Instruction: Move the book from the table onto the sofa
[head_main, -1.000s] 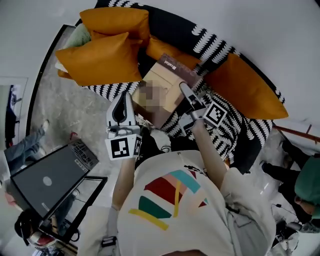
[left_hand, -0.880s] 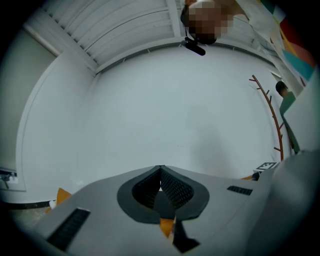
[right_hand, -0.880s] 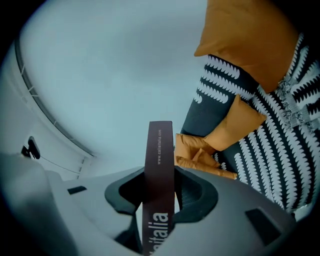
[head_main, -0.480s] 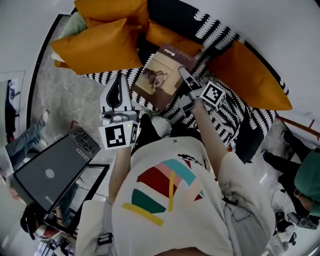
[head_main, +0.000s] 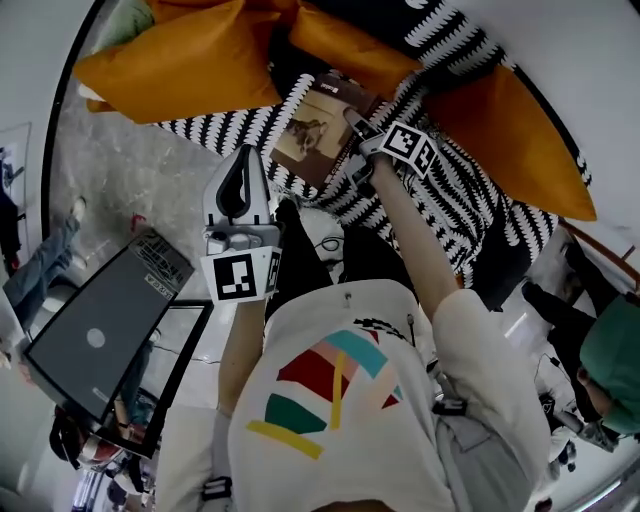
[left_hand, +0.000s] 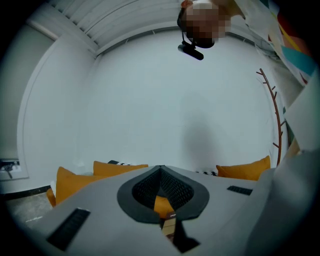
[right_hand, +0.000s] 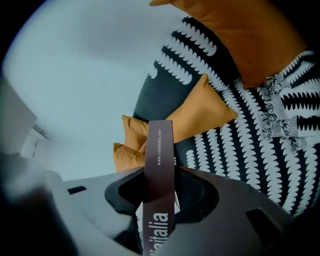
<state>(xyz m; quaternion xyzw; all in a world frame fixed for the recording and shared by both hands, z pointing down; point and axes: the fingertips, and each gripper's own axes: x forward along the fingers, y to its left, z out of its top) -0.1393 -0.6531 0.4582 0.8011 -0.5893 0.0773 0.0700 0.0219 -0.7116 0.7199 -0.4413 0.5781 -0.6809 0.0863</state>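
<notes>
Right gripper (head_main: 352, 122) has its fingers pinching the book (head_main: 315, 130) along its spine, cover up, at the frame's upper centre over the patterned sofa (head_main: 450, 230); its long axis runs from upper right, the title end, to lower left; left gripper (head_main: 244, 158) has its fingers pressed together on nothing.

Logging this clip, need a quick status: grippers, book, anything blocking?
Right gripper shut on book. Left gripper shut, empty, clear of book. Book over sofa, between orange cushions, not released. Landing spot looks clear.
</notes>
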